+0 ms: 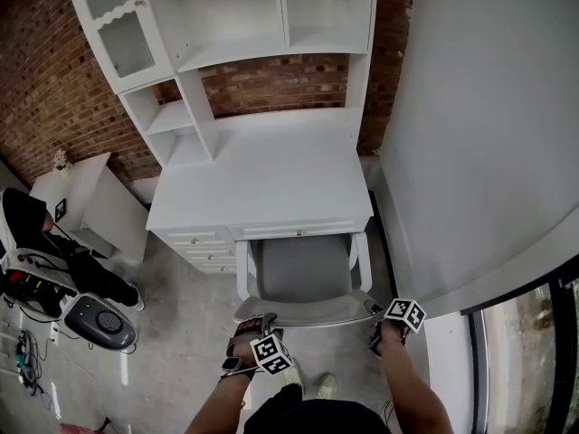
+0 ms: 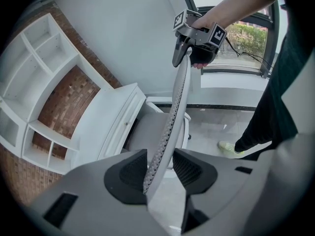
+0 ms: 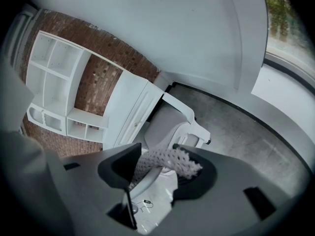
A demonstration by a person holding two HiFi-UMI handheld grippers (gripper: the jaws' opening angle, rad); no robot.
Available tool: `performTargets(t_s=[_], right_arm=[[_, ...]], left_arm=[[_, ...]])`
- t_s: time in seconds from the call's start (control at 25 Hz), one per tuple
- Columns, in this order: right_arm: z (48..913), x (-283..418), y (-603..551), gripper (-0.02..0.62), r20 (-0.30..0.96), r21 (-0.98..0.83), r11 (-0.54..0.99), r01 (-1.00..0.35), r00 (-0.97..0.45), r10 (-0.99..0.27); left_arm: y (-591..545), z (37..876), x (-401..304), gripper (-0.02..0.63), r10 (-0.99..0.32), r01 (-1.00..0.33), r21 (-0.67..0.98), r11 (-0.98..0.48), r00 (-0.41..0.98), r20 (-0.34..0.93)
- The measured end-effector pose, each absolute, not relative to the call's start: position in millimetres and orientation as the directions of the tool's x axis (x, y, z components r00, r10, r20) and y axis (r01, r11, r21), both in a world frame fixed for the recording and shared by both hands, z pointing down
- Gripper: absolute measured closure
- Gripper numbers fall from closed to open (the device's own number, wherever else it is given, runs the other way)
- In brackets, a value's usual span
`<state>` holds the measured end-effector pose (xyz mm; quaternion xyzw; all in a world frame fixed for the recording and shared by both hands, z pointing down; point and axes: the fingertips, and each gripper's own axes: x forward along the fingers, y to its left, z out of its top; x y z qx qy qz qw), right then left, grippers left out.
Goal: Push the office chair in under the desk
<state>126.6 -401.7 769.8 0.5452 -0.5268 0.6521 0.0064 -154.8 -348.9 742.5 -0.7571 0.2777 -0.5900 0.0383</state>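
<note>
The office chair has a grey seat (image 1: 303, 269) and white arms, and stands with its front tucked under the white desk (image 1: 271, 179). Its mesh backrest (image 1: 303, 312) faces me. My left gripper (image 1: 246, 325) is shut on the backrest's left top edge. In the left gripper view the mesh edge (image 2: 178, 102) fills the gap between the pads (image 2: 133, 173). My right gripper (image 1: 375, 319) is shut on the backrest's right corner. In the right gripper view the mesh (image 3: 170, 159) spans from one pad to the other. The left gripper view also shows the right gripper (image 2: 182, 58) at the far corner.
A white hutch with shelves (image 1: 235, 25) rises over the desk against a brick wall. Desk drawers (image 1: 204, 247) sit left of the chair. A low white cabinet (image 1: 86, 197), bags and a grey device (image 1: 99, 322) lie at the left. A white wall (image 1: 479, 134) stands close on the right.
</note>
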Motion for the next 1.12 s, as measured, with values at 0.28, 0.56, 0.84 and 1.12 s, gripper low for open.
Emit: performTargets(t_s=[0.28,0.56,0.84,1.12], right_arm=[[770.1,120.9,-404.0,0.396,0.703,-0.692,-0.422,-0.585,-0.416,-0.576],[760.1,117.9,-400.3,0.385,0.683,-0.707,-0.378,-0.598,-0.437,-0.585],[728.5,124.4,-378.4,0.387,0.677,-0.687,-0.283,-0.67,-0.447,-0.585],[673.4,124.5,-370.7,0.441,0.615,-0.682,-0.164,-0.713,-0.437,-0.657]], left_arm=[[-353.6,741.4,-160.9,0.445,-0.464,-0.375,-0.385,-0.843,0.15,0.873],[-351.4,727.8,-159.6,0.434,-0.476,-0.423,-0.366,-0.829,0.187,0.859],[-344.6,688.9,-160.7,0.431,-0.531,-0.558,-0.324,-0.764,0.259,0.807],[-352.1,639.0,-154.4,0.453,-0.588,-0.761,-0.122,-0.637,0.376,0.716]])
